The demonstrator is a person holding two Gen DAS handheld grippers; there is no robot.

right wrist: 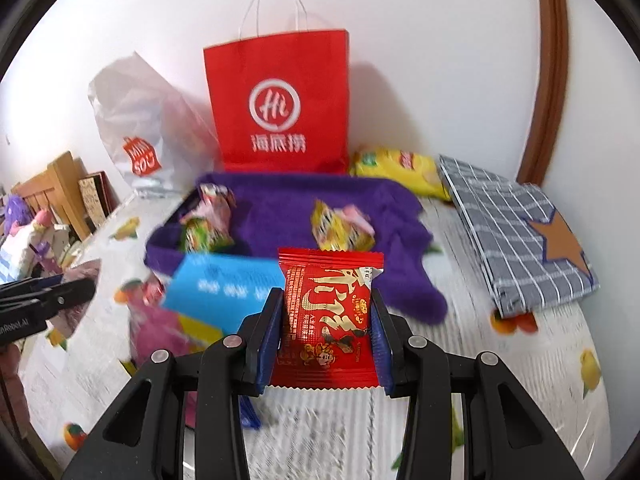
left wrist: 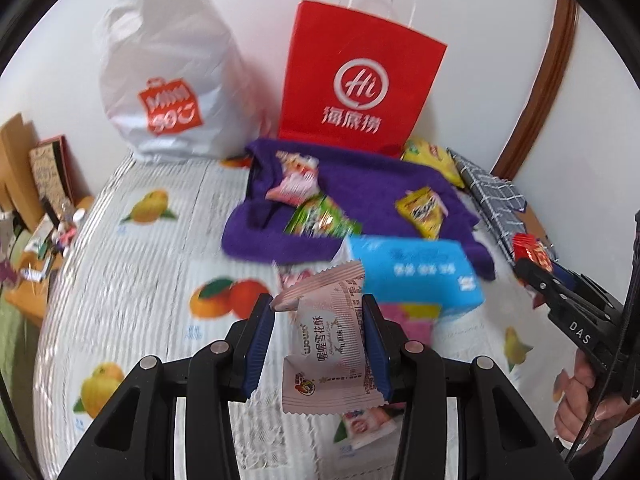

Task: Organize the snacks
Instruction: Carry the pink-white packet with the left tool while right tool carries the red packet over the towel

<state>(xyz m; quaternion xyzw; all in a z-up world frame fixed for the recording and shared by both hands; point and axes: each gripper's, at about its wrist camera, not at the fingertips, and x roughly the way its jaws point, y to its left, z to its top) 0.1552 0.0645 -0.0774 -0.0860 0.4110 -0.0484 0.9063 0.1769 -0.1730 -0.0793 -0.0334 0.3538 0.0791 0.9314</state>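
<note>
My left gripper [left wrist: 318,304] is shut on a pale pink snack packet [left wrist: 332,344], held above the fruit-print sheet. My right gripper [right wrist: 326,300] is shut on a red snack packet [right wrist: 330,316], also lifted off the surface; that gripper shows at the right edge of the left wrist view with the red packet [left wrist: 532,250] in its tips. Ahead lies a purple towel [left wrist: 360,200] [right wrist: 288,208] with several small snack packs on it: pink [left wrist: 296,178], green [left wrist: 320,220] and yellow [left wrist: 424,208]. A blue box [left wrist: 416,268] [right wrist: 224,284] sits in front of the towel.
A red paper bag [left wrist: 360,80] [right wrist: 280,104] and a white plastic bag [left wrist: 168,80] [right wrist: 136,120] stand against the wall. A yellow chip bag [right wrist: 400,168] and a grey checked cloth bag [right wrist: 516,236] lie right. Cluttered wooden shelf [left wrist: 36,200] at left. A hand [left wrist: 576,400] holds the right gripper.
</note>
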